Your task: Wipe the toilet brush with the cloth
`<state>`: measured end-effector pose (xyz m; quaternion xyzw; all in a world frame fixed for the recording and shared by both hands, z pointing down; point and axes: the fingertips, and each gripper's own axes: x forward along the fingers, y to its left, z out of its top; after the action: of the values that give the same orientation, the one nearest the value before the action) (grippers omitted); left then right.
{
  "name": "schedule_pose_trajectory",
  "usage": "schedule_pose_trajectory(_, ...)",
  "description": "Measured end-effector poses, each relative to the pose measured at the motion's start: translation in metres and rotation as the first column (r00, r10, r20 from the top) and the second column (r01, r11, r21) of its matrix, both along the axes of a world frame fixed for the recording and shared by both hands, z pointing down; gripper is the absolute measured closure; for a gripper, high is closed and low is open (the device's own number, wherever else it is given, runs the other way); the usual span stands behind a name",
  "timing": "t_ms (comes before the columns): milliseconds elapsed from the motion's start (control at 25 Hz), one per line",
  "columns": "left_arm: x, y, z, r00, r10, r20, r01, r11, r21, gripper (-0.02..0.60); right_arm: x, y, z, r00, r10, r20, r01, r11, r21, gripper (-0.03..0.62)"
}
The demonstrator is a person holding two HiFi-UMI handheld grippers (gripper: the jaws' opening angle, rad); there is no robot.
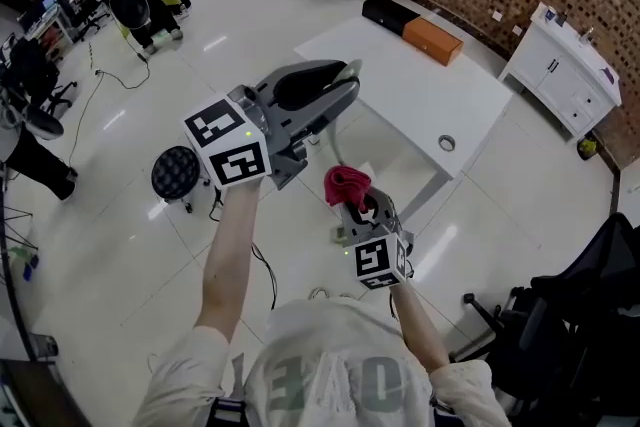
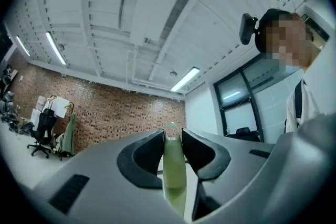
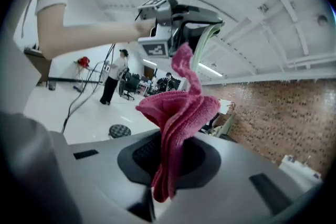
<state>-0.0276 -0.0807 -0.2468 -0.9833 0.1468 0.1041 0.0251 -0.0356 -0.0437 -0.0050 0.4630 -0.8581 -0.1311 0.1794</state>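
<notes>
While in right gripper (image 3: 169, 159), cloth (image 3: 181, 110) (pink)

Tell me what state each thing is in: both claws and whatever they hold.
left gripper, shut on the toilet brush handle.
toilet brush handle, pale green, clamped between the jaws; brush head out of view.
right gripper, shut on the cloth.
cloth, red, bunched, sticking up out of the jaws.
</notes>
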Motion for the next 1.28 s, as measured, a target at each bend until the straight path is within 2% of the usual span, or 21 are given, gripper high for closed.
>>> schedule_pose_trajectory(40, 0.000, 0.002, -0.003, 1.000, 0.007, -0.009, -0.007, 1.000, 0.002, 0.474, 0.005, -0.002, 0.003, 0.999, 0.025, -0.034, -0.025, 1.000, 0.006, 0.562)
schedule_pose_trajectory(120, 0.001, 0.003, -0.009, 0.999, 0.023, -0.040, -0.023, 1.000, 0.002, 0.474, 0.008, -0.007, 0.002, 0.998, 0.056, -0.042, -0.056, 0.998, 0.010, 0.563)
schedule_pose_trajectory(240, 0.002, 0.001, -0.007, 0.997, 0.035, -0.073, -0.037, 0.999, -0.016, 0.474, 0.006, -0.013, -0.009, 0.997, 0.077, -0.020, -0.077, 0.997, 0.023, 0.563)
schedule_pose_trajectory(360, 0.003, -0.004, 0.001, 0.997, 0.022, -0.076, -0.026, 0.999, -0.040, 0.474, -0.003, -0.017, -0.024, 0.996, 0.079, 0.034, -0.080, 0.996, 0.024, 0.562)
schedule_pose_trajectory(440, 0.005, -0.008, 0.007, 0.998, 0.013, -0.068, -0.016, 0.998, -0.054, 0.474, -0.010, -0.019, -0.038, 0.994, 0.078, 0.079, -0.080, 0.996, 0.029, 0.562)
schedule_pose_trajectory(720, 0.011, -0.016, 0.037, 1.000, -0.007, 0.029, 0.008, 0.999, -0.051, 0.474, -0.026, -0.027, -0.091, 0.972, 0.034, 0.231, -0.050, 0.997, 0.063, 0.563)
schedule_pose_trajectory(880, 0.009, -0.021, 0.040, 1.000, -0.011, 0.019, 0.012, 0.998, -0.056, 0.474, -0.023, -0.031, -0.101, 0.949, 0.024, 0.313, -0.036, 0.999, 0.032, 0.562)
schedule_pose_trajectory(1080, 0.012, -0.021, 0.051, 1.000, 0.024, 0.017, -0.023, 0.998, -0.062, 0.474, -0.017, -0.029, -0.116, 0.907, -0.003, 0.421, -0.013, 0.999, 0.034, 0.562)
schedule_pose_trajectory(1280, 0.018, -0.021, 0.053, 0.999, 0.047, 0.024, -0.045, 0.997, -0.056, 0.474, -0.014, -0.030, -0.118, 0.898, -0.008, 0.439, -0.007, 0.999, 0.033, 0.562)
